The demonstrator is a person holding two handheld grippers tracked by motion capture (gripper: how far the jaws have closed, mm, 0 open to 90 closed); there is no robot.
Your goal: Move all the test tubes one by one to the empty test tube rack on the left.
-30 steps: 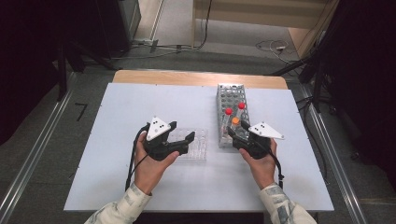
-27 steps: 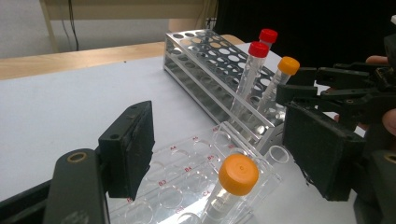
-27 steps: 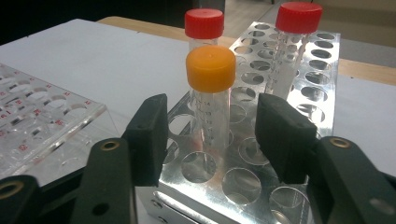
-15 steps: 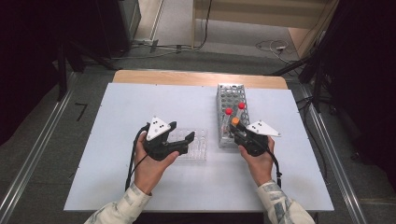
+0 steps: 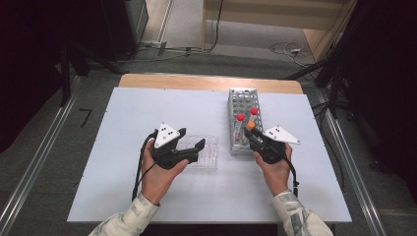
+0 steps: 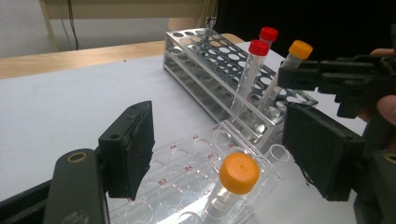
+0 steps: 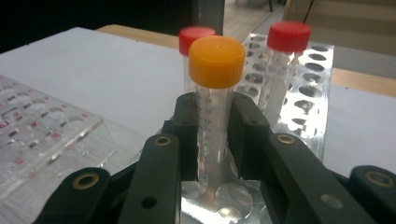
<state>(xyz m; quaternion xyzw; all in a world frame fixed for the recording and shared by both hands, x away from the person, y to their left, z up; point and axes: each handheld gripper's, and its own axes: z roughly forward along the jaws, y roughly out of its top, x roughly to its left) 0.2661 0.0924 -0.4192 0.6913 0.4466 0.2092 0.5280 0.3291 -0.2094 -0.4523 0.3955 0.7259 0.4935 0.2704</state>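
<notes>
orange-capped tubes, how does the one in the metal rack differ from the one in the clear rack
The orange-capped tube in the metal rack is clamped between the right gripper pads; the orange-capped tube in the clear rack stands free between the left gripper jaws, which are open. The first stands beside two red-capped tubes; the second stands alone. Both are clear with orange screw caps.

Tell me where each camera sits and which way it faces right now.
High view: above the table's near side, looking forward and down; both forearms, left gripper, right gripper.
Left gripper view: along open jaws over the clear rack, toward the metal rack.
Right gripper view: along jaws shut on the orange-capped tube.
Shared: that tube and both racks.
</notes>
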